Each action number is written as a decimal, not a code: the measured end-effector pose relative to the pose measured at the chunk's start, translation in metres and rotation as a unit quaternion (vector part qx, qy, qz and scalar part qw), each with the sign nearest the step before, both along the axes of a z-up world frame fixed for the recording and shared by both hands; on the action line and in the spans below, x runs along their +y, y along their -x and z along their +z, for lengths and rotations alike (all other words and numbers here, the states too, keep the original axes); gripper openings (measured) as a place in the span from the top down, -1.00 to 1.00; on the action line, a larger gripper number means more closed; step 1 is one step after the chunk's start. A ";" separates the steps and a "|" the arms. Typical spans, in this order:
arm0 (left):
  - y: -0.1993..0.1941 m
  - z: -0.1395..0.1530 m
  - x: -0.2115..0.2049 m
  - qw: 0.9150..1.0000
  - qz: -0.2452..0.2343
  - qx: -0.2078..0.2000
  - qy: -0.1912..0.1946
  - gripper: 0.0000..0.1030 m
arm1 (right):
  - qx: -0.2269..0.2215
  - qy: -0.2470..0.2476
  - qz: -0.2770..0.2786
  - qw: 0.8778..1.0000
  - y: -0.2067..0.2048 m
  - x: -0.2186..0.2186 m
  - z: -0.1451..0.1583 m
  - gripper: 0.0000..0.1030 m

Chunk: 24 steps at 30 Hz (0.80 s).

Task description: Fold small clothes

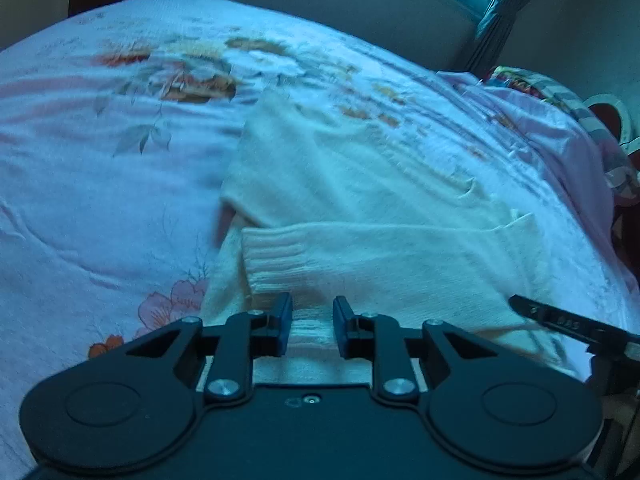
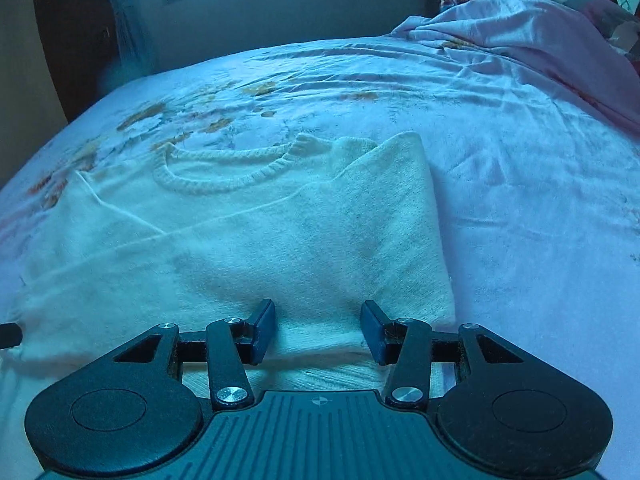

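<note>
- Cream knitted sweater (image 2: 248,240) lay flat on the pink floral bedsheet (image 1: 100,200), ribbed neckline (image 2: 224,172) at the far end, one side and a ribbed-cuff sleeve (image 1: 280,252) already folded across the body.
- Left gripper (image 1: 312,326): jaws parted a little, knit visible in the gap, pads not pressing on it. Holding nothing.
- Right gripper (image 2: 318,330): jaws about half open, straddling the near hem, no grip either. Its finger poked into the left wrist view at lower right.
- Risk: pads closing on the top layer only. The fold underneath would then slide out on lifting.
- Risk: uneven pinch between the two sides would likely skew the next fold and drag the folded sleeve off the body.
- Risk: loose knit could snag on a pad edge and stretch.
- Risk: pinching the bedsheet along with the hem; both are soft and they lay touching.
- Crumpled pink blanket (image 2: 520,28) sat well apart and was no obstacle.
</note>
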<state>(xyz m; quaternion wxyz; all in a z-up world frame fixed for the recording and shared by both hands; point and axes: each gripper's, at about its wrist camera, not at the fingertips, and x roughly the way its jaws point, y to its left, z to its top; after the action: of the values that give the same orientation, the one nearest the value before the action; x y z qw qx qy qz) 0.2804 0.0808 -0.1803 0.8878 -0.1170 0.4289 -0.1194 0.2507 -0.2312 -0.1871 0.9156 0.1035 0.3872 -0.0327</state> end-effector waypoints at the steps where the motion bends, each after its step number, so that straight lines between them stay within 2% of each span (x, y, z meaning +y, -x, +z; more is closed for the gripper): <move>1: -0.001 -0.003 0.001 1.000 0.001 0.000 0.002 0.63 | 0.004 -0.008 -0.005 1.000 -0.001 -0.002 0.002 0.11; 3: 0.002 0.005 0.002 1.000 0.007 0.000 0.007 0.63 | -0.008 -0.031 -0.016 0.999 0.003 -0.006 0.014 0.10; 4: 0.006 0.011 0.002 1.000 0.005 -0.015 0.013 0.59 | -0.021 -0.028 -0.011 0.999 0.007 -0.005 0.018 0.10; 6: 0.008 0.013 -0.003 1.000 0.002 -0.030 -0.006 0.51 | -0.021 0.009 0.007 1.000 0.010 0.005 0.018 0.10; 7: 0.003 0.006 -0.004 1.000 0.001 -0.013 -0.013 0.51 | 0.004 0.023 0.014 1.000 0.006 0.008 0.009 0.10; 8: -0.003 -0.003 -0.004 1.000 0.000 0.003 -0.009 0.50 | 0.010 0.029 0.016 0.999 0.005 0.010 0.001 0.10; 10: -0.003 -0.001 -0.004 1.000 -0.002 0.002 -0.014 0.51 | 0.012 0.026 0.012 1.000 0.006 0.011 0.006 0.10; 12: 0.002 0.008 -0.006 1.000 -0.007 0.000 -0.019 0.51 | -0.010 0.011 0.016 1.000 0.017 0.013 0.020 0.10; 14: 0.008 0.009 -0.008 1.000 -0.016 -0.002 -0.023 0.43 | -0.029 0.034 0.024 0.999 0.030 0.022 0.027 0.10; 17: 0.014 0.003 -0.012 0.999 -0.020 -0.003 -0.042 0.44 | 0.023 0.054 0.046 0.997 0.033 0.033 0.003 0.10; 18: 0.016 0.006 -0.014 0.999 -0.021 -0.001 -0.048 0.44 | 0.016 0.056 0.042 0.997 0.038 0.033 0.005 0.10; 20: 0.024 0.014 -0.013 0.999 -0.024 0.002 -0.043 0.44 | 0.011 0.033 0.032 0.999 0.048 0.032 0.015 0.10; 22: 0.038 0.018 -0.011 0.998 -0.034 0.003 -0.043 0.44 | -0.016 0.016 0.024 0.999 0.069 0.032 0.029 0.10; 24: 0.053 0.014 -0.008 0.998 -0.039 0.011 -0.049 0.44 | -0.001 0.016 0.047 0.999 0.084 0.040 0.027 0.09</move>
<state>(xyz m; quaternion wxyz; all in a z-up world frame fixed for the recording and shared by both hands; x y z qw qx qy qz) 0.2270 0.0729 -0.1659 0.8826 -0.0579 0.4478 -0.1311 0.1663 -0.1907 -0.1600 0.9178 0.0707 0.3906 0.0043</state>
